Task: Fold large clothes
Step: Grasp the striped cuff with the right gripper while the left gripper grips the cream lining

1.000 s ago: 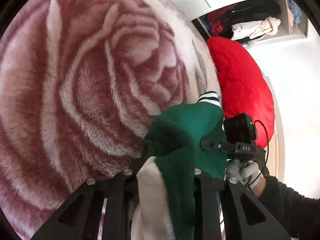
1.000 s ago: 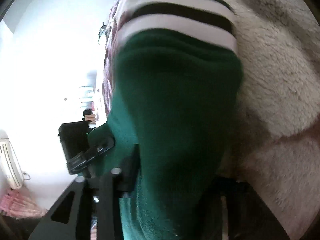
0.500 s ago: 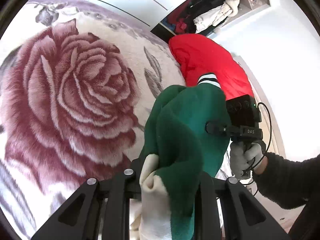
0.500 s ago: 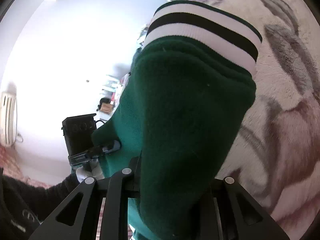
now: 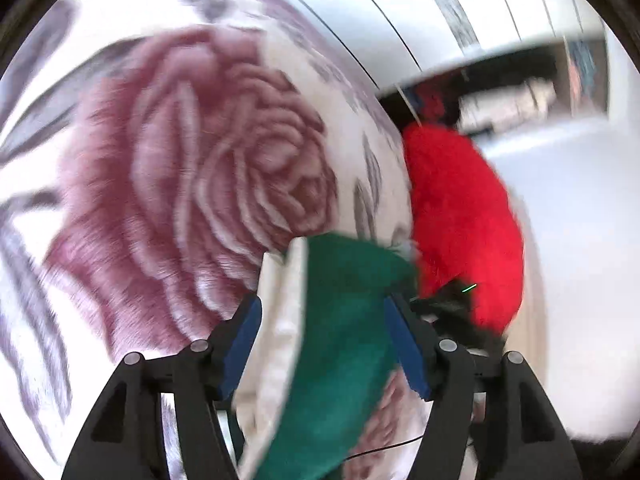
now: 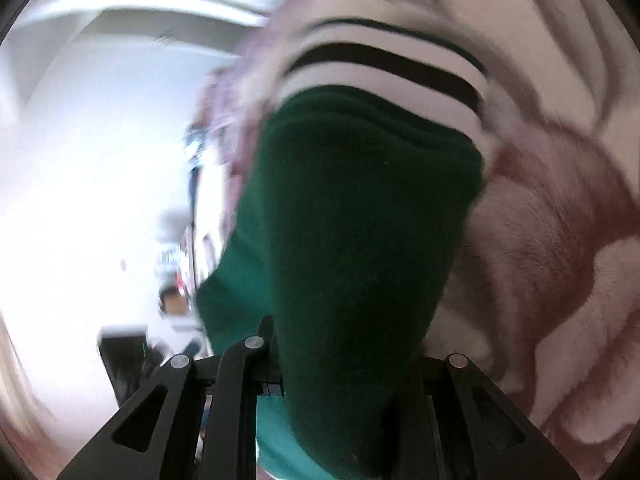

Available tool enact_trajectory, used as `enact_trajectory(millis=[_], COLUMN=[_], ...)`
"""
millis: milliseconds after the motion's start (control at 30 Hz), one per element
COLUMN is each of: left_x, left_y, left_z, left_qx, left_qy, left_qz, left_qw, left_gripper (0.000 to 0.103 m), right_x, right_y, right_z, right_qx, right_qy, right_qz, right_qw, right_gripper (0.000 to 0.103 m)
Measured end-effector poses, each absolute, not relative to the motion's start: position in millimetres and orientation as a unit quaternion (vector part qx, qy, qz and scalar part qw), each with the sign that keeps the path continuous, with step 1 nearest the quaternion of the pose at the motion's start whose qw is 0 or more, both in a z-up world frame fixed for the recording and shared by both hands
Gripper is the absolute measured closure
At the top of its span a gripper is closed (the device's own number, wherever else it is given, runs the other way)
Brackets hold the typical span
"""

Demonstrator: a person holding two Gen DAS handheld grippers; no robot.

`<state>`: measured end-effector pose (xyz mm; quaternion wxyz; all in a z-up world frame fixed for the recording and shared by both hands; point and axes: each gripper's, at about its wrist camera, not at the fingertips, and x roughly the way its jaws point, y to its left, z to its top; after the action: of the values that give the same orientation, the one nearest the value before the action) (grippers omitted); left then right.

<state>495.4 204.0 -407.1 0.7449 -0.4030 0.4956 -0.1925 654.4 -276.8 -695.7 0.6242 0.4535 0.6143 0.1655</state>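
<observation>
Left wrist view, blurred by motion: the left tool (image 5: 324,320) stands wide, its blue-padded fingers (image 5: 240,340) spread apart; the green garment (image 5: 340,340) lies between them, cream lining (image 5: 280,320) showing on its left edge; contact between pads and cloth cannot be confirmed, though the cloth passes through the gap and hangs below the frame. Behind the garment lies a plush blanket (image 5: 180,160) printed with a large pink rose; the garment is held above it. A red padded item (image 5: 460,216) rests at the blanket's right edge, beside the garment's upper end; a dark device with a small green light (image 5: 460,296) sits just right of the left tool, partly over the red item. An open wardrobe (image 5: 500,96) with clothing appears in the upper right, indistinct.

Right wrist view, also blurred: the right tool (image 6: 344,364) is closed narrowly on the green garment (image 6: 352,240); the cloth bunches thickly between the fingers and rises away from the camera, filling the centre of the frame. A black-and-white striped cuff (image 6: 384,64) ends the garment at the top. The rose blanket (image 6: 560,220) lies to the right, behind the garment; a white wall (image 6: 80,160) occupies the left.
</observation>
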Motion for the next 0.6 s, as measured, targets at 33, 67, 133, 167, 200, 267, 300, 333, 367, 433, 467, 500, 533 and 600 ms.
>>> enact_trajectory(millis=[33, 67, 133, 167, 200, 267, 300, 333, 367, 433, 467, 500, 533, 600], left_x=[483.9, 465.0, 418.9, 394.3, 354.2, 293.0, 246.8, 215.7, 178.7, 119.7, 92.4, 73.9, 53.8, 40.8], left_y=[208.6, 211.3, 209.8, 207.1, 201.5, 191.9, 185.2, 181.2, 176.7, 170.1, 167.4, 165.1, 160.9, 149.3], left_z=[-408.8, -410.4, -418.8, -426.5, -439.7, -459.3, -472.2, -480.0, -487.3, -497.2, -501.9, -505.0, -506.6, -507.4], left_qx=[-0.413, -0.416, -0.419, -0.425, -0.435, -0.455, -0.477, -0.505, -0.541, -0.619, -0.664, -0.693, -0.722, -0.744], left_qy=[0.493, 0.493, 0.503, 0.512, 0.53, 0.555, 0.565, 0.561, 0.55, 0.502, 0.459, 0.42, 0.369, 0.323], left_qz=[-0.192, -0.187, -0.174, -0.167, -0.153, -0.119, -0.091, -0.075, -0.053, -0.013, 0.009, 0.03, 0.061, 0.081], left_qw=[0.741, 0.741, 0.736, 0.727, 0.712, 0.687, 0.667, 0.652, 0.634, 0.604, 0.589, 0.585, 0.582, 0.579], left_gripper=[0.038, 0.031, 0.025, 0.025, 0.025, 0.025, 0.025, 0.025, 0.025, 0.025, 0.025, 0.025, 0.025, 0.024], right_x=[660.7, 663.4, 665.3, 669.7, 672.2, 683.1, 686.5, 694.2, 698.8, 711.1, 716.9, 722.5, 728.5, 731.4], right_y=[-283.0, -285.2, -284.3, -289.0, -288.8, -284.4, -278.5, -272.9, -267.0, -259.8, -256.1, -251.3, -245.9, -243.2], right_z=[-717.3, -728.5, -746.1, -756.3, -761.7, -768.7, -770.2, -772.5, -774.7, -779.3, -781.9, -785.1, -787.2, -783.5], right_qx=[0.463, 0.46, 0.45, 0.453, 0.461, 0.469, 0.464, 0.459, 0.458, 0.468, 0.471, 0.469, 0.463, 0.465], right_qy=[0.628, 0.635, 0.647, 0.649, 0.647, 0.642, 0.643, 0.642, 0.643, 0.638, 0.636, 0.639, 0.645, 0.64], right_qz=[0.154, 0.154, 0.174, 0.187, 0.196, 0.221, 0.23, 0.242, 0.249, 0.251, 0.252, 0.252, 0.245, 0.231], right_qw=[0.607, 0.601, 0.591, 0.582, 0.574, 0.564, 0.564, 0.564, 0.561, 0.557, 0.557, 0.555, 0.556, 0.567], right_gripper=[0.055, 0.045, 0.015, 0.014, 0.013, 0.013, 0.013, 0.013, 0.013, 0.013, 0.013, 0.013, 0.012, 0.012])
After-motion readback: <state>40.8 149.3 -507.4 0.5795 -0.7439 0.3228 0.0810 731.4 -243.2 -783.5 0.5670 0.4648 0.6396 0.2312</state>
